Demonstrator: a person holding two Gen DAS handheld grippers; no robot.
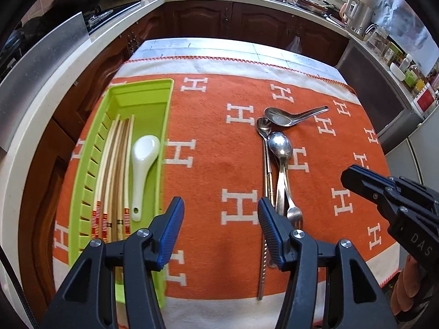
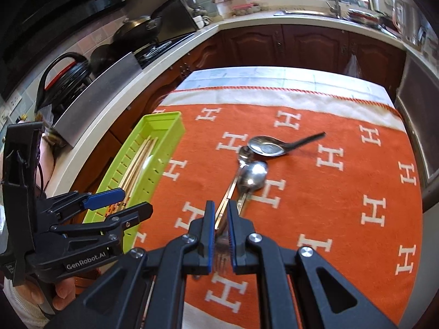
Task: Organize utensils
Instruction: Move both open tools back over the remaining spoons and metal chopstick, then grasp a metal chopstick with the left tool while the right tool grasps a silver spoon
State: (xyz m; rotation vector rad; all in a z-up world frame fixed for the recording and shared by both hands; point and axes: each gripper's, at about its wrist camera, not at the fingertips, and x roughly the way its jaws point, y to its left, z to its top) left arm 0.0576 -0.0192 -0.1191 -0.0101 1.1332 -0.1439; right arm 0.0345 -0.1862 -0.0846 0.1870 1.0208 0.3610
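Right wrist view: right hand-held gripper [image 2: 220,235] pinches a fork [image 2: 221,260] right of the green tray [image 2: 164,126]; left hand-held gripper [image 1: 219,213] spread, empty.

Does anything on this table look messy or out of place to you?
Yes. The metal spoons, a fork and a metal chopstick lie in an overlapping heap on the orange cloth, while the chopsticks and white spoon lie side by side in the green tray.

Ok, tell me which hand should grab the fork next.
Right. The right gripper hangs nearly shut directly over the fork, fingers either side. The left gripper is open over bare cloth beside the green tray.
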